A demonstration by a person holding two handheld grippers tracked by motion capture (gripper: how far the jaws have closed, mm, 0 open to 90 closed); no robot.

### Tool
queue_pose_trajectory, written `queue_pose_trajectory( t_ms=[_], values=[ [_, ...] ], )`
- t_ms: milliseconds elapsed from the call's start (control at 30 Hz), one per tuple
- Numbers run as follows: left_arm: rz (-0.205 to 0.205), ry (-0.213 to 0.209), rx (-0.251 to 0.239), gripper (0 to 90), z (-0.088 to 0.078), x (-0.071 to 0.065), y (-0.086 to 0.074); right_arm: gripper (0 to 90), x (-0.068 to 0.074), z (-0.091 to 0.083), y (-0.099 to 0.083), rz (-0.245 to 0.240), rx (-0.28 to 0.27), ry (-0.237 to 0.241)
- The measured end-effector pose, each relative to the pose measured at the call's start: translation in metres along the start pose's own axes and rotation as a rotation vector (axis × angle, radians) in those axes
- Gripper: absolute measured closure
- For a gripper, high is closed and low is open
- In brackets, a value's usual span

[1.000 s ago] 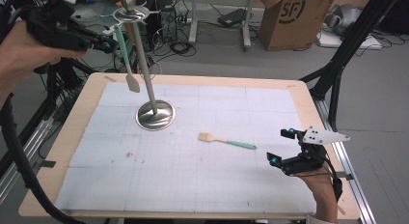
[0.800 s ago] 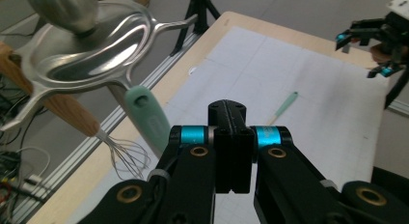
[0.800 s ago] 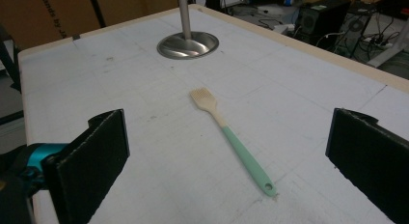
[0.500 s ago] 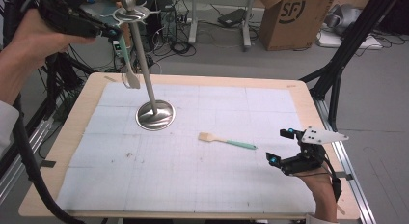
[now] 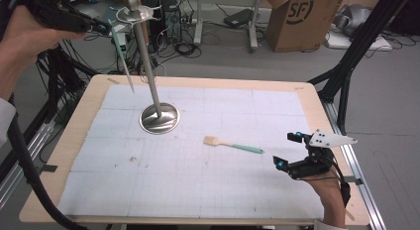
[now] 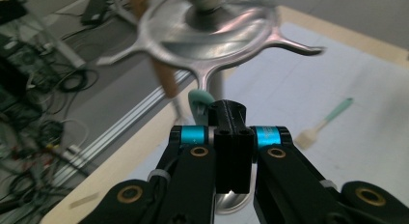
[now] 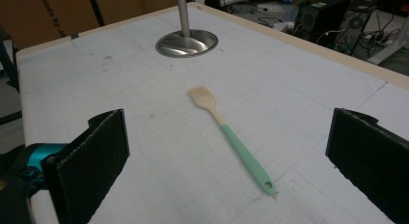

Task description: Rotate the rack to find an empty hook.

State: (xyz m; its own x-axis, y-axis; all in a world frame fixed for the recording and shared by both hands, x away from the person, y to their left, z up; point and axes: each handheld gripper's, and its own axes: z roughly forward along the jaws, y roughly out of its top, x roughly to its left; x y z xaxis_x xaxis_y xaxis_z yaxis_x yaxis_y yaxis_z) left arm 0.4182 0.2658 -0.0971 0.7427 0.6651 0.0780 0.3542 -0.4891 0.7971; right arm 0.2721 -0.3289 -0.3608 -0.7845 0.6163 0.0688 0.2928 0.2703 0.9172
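A metal stand rises from a round base at the table's back left, and its top disc carries hook arms. My left gripper is held high, just left of that top. It is shut on the green handle of a long utensil that hangs down beside the pole. A green-handled brush lies flat on the mat, right of the base. My right gripper rests near the front right, open, with the brush ahead of its jaws and untouched.
The white gridded mat covers a wooden table. Behind it stand a cardboard box and tangled floor cables. A black tripod leg slants past the right back corner.
My left hand has carried the hanging utensil rightward, closer to the stand's top, and the utensil now hangs nearer the pole. The right gripper and the brush have stayed put.
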Motion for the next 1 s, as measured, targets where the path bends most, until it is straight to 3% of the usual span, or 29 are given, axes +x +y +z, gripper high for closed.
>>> queue_pose_trajectory(
  t_ms=[133,333,600,733,1000],
  values=[
    [-0.02,0.019,0.004,90.0,0.003,0.009,-0.003,0.3,0.0,0.002,0.0,-0.005,0.006,0.0],
    [-0.008,0.008,0.006,90.0,-0.004,0.003,-0.004,0.3,0.0,-0.001,0.0,0.006,0.0,-0.005],
    [0.034,-0.009,0.014,90.0,-0.016,-0.021,-0.005,0.3,-0.001,0.001,-0.001,-0.002,0.009,-0.004],
    [0.052,-0.013,0.031,90.0,-0.015,-0.035,-0.006,0.3,-0.002,-0.001,-0.002,0.005,0.001,-0.006],
    [0.067,-0.029,0.021,90.0,-0.01,-0.061,0.008,0.3,-0.001,-0.004,-0.002,0.007,-0.008,-0.009]
  ],
)
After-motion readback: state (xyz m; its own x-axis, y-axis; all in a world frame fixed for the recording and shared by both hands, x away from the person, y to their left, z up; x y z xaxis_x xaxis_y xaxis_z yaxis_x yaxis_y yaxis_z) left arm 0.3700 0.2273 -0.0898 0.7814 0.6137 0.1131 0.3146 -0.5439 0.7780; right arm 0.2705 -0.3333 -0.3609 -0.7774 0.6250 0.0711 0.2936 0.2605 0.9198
